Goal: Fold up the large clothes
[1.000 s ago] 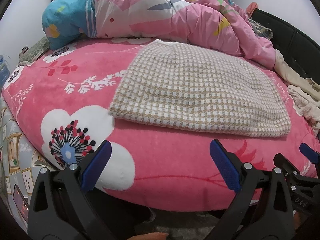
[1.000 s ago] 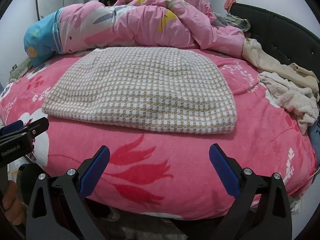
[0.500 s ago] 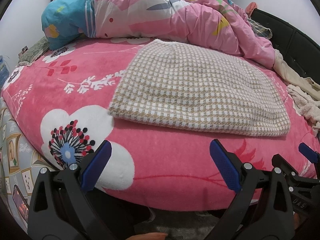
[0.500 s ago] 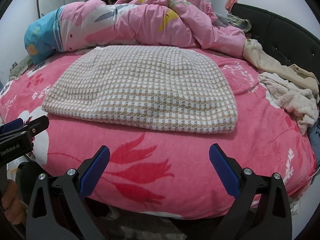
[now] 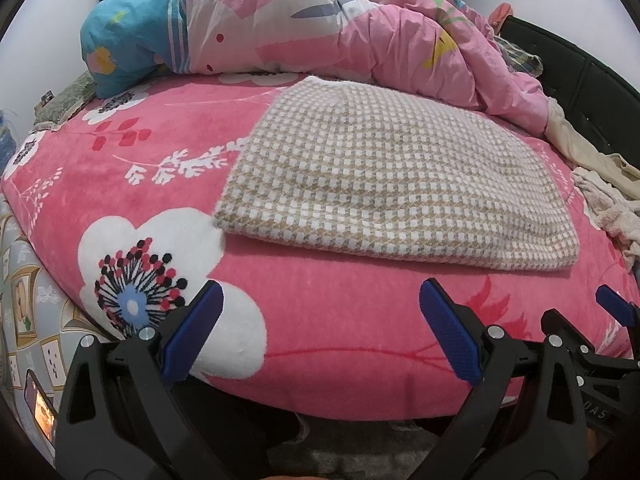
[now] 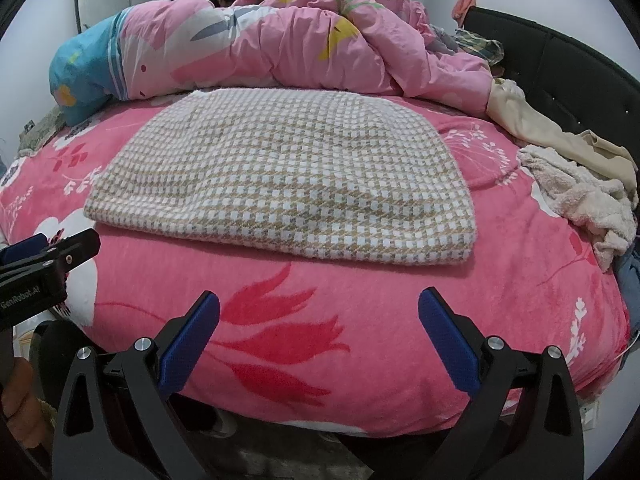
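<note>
A pink floral bed [image 5: 320,344] is filling both views. A rumpled pink duvet [image 6: 280,44] is lying across its far side, against a black headboard [image 6: 560,64] at far right. The folded checked garment [image 6: 288,176] is lying flat mid-bed, just near of the duvet, its thick edge facing the near side. Cream clothes [image 6: 576,196] are lying heaped on the right. The left gripper [image 5: 320,336] and right gripper [image 6: 320,336] are hovering at the near edge, jaws spread wide, gripping nothing, apart from the garment.
</note>
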